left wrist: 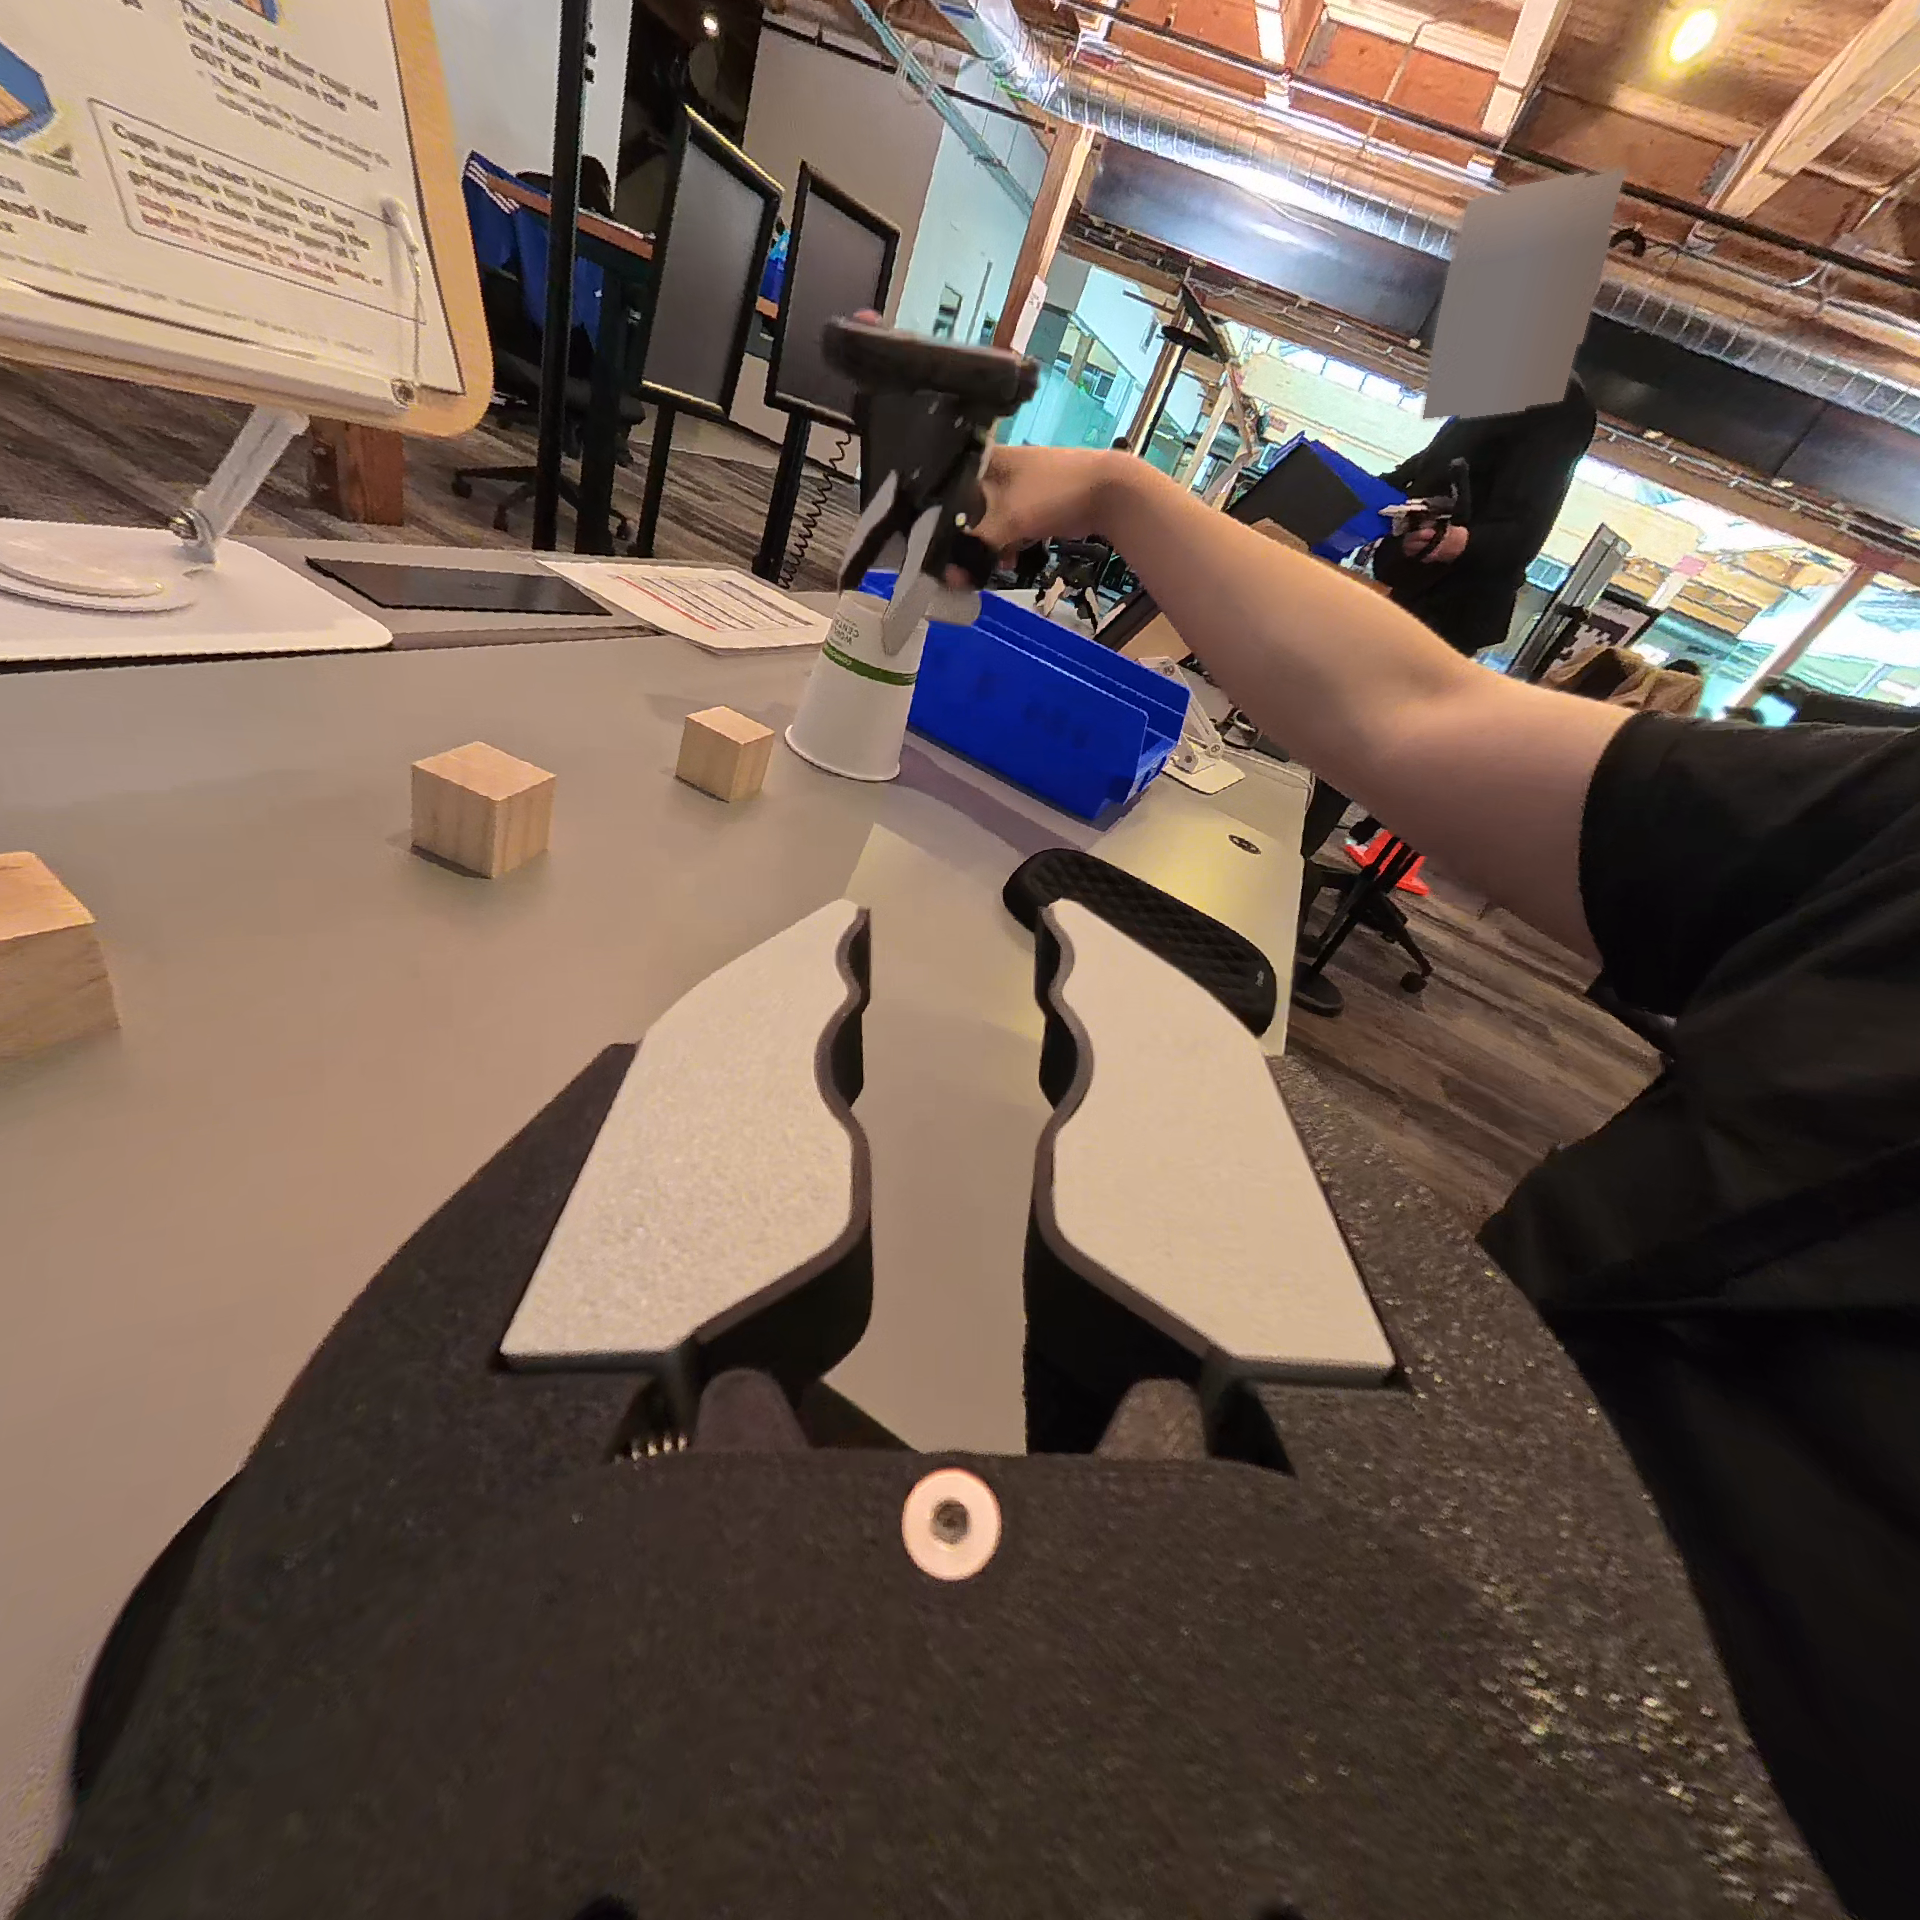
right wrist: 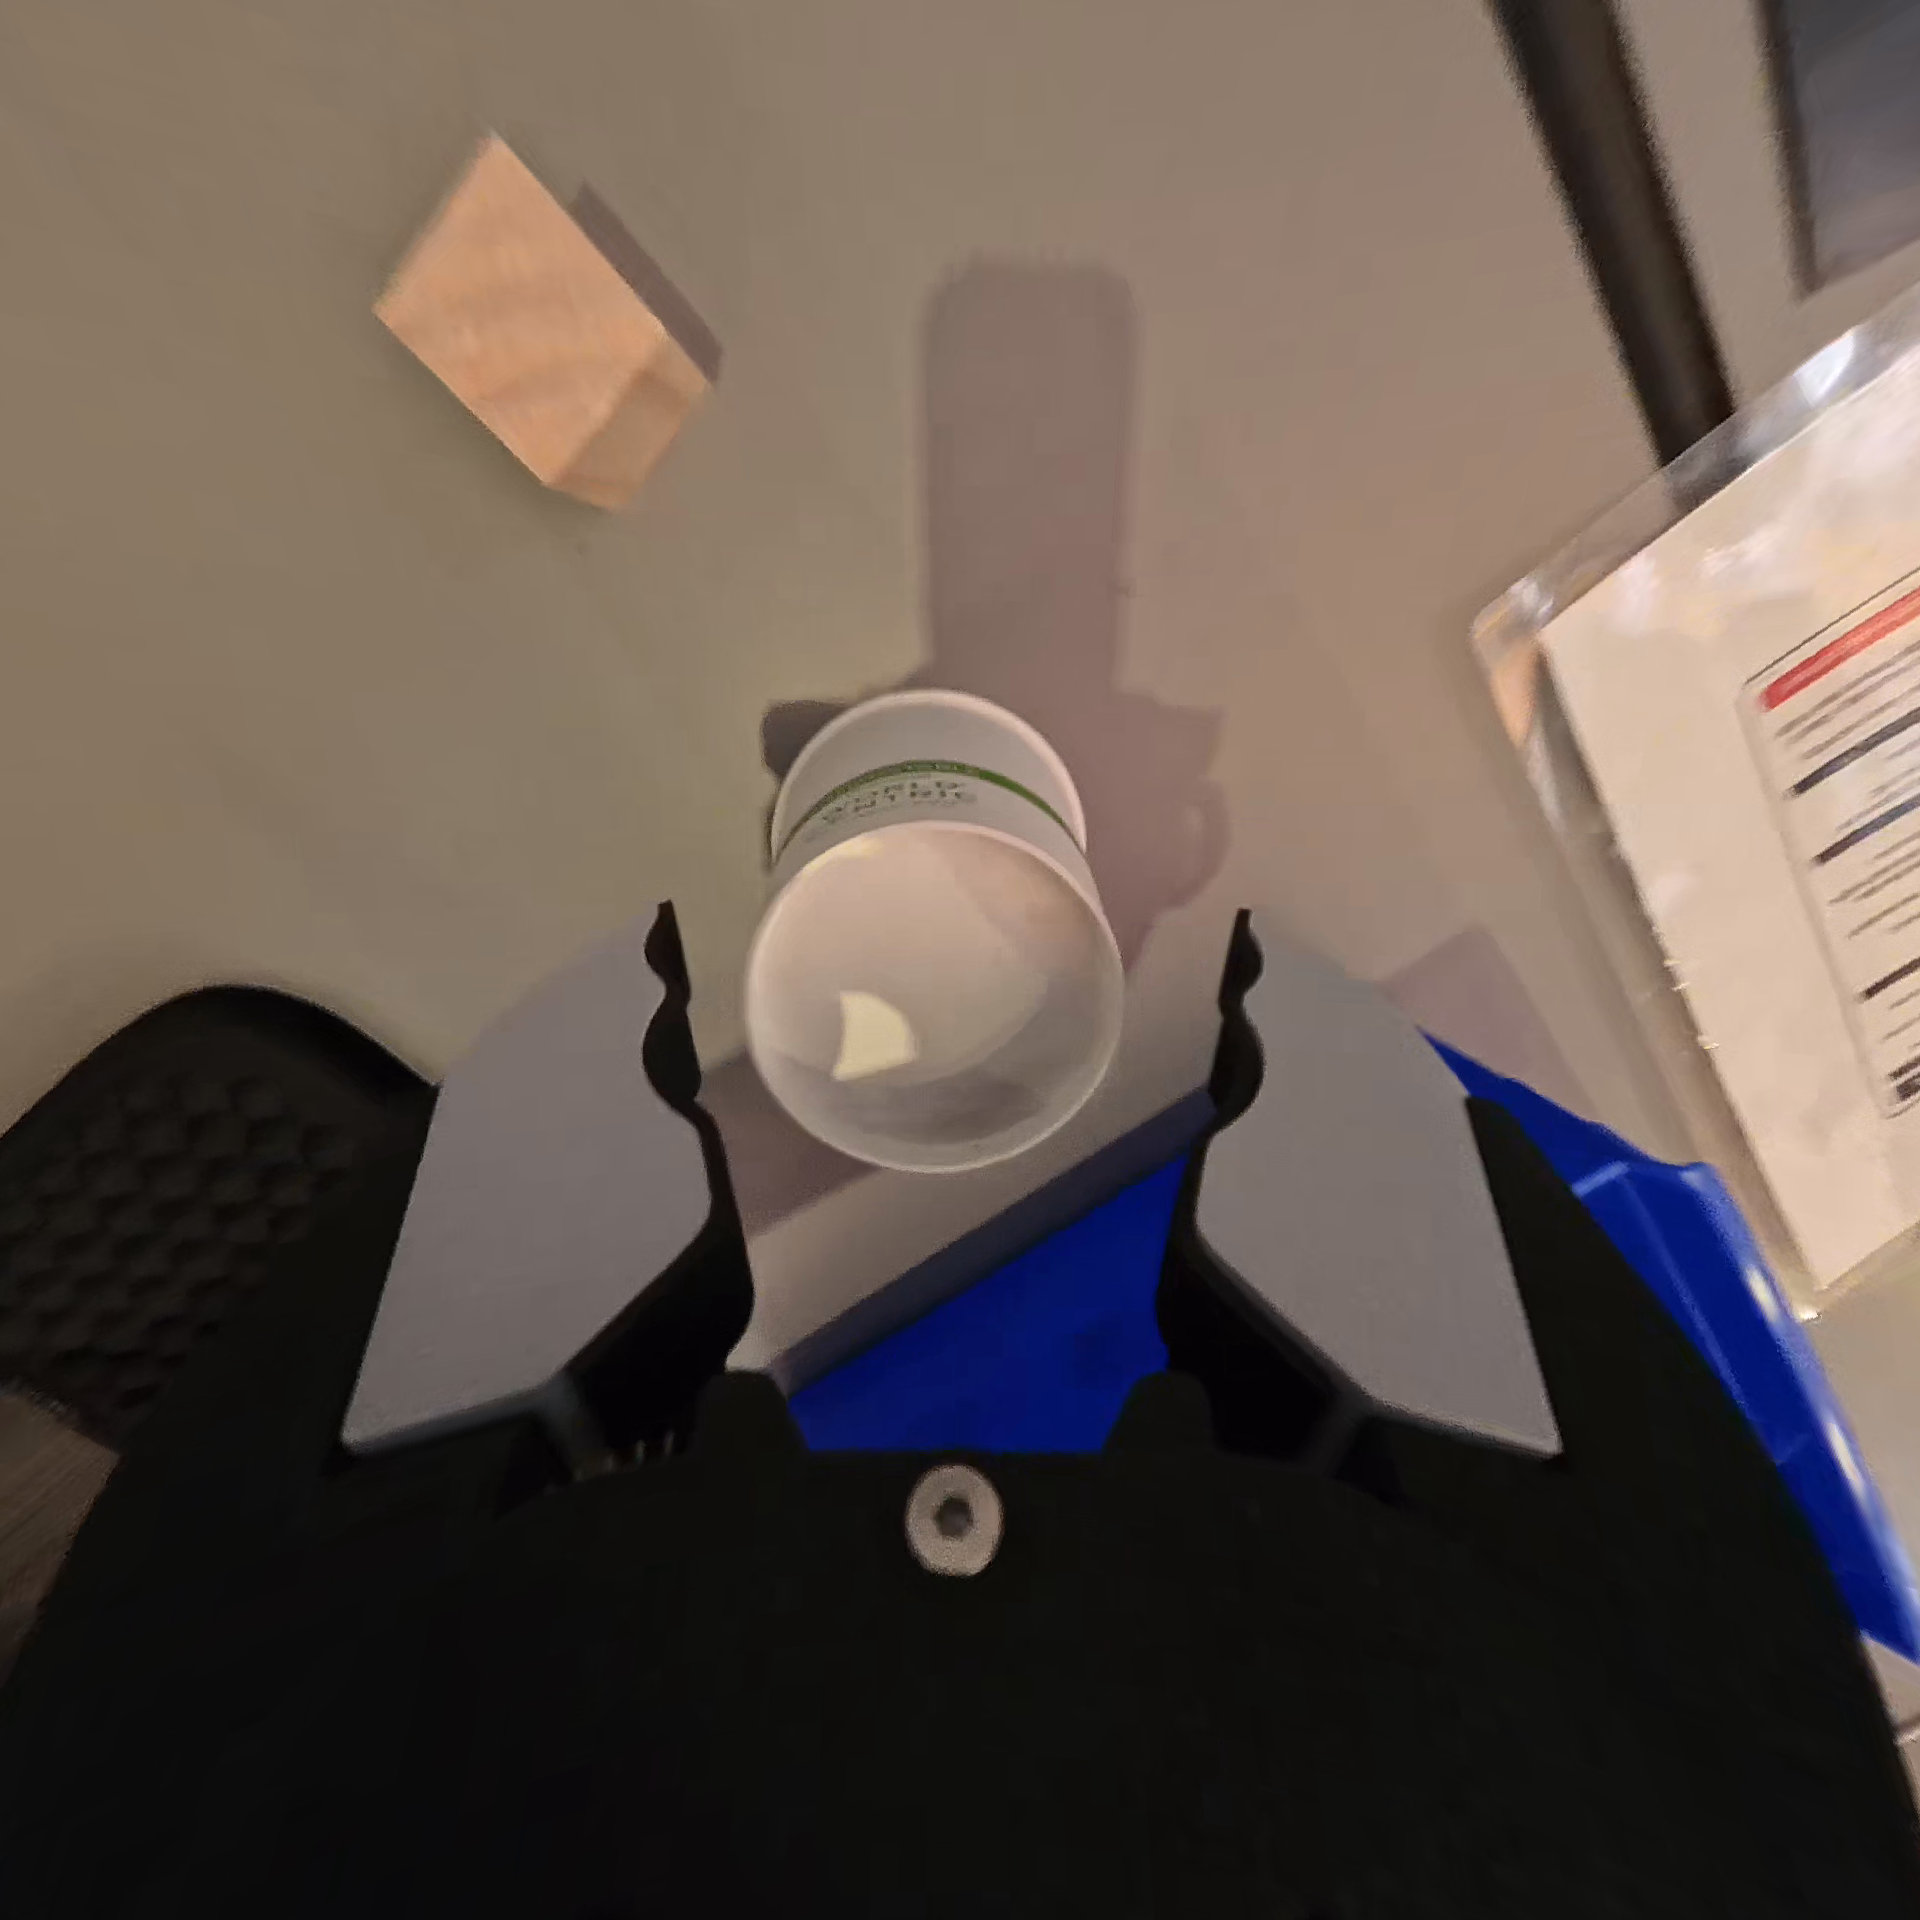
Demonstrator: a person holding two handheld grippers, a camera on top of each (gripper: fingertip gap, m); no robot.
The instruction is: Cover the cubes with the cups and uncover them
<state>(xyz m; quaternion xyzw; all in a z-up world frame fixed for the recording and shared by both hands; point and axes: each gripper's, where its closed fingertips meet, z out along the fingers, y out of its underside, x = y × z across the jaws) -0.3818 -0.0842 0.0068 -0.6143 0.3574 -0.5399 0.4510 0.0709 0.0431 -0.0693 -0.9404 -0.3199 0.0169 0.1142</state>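
A white paper cup (left wrist: 857, 707) with a green band stands upside down on the grey table (left wrist: 312, 1039). In the right wrist view the cup (right wrist: 930, 977) lies just below and between my fingers. My right gripper (right wrist: 951, 925) is open, its tips apart from the cup's base; it also shows in the left wrist view (left wrist: 904, 613) above the cup. Three wooden cubes sit uncovered: one near the cup (left wrist: 724, 751), one in the middle (left wrist: 481, 808), one at the left edge (left wrist: 47, 956). One cube (right wrist: 540, 332) shows beyond the cup. My left gripper (left wrist: 954, 920) is open and empty, low over the table.
A blue bin (left wrist: 1039, 707) stands right behind the cup, also below my right gripper (right wrist: 1039, 1330). A clear sign holder (right wrist: 1714, 883) is to the right. A black mesh chair part (left wrist: 1153, 935) is at the table edge. An instruction board (left wrist: 208, 187) stands far left.
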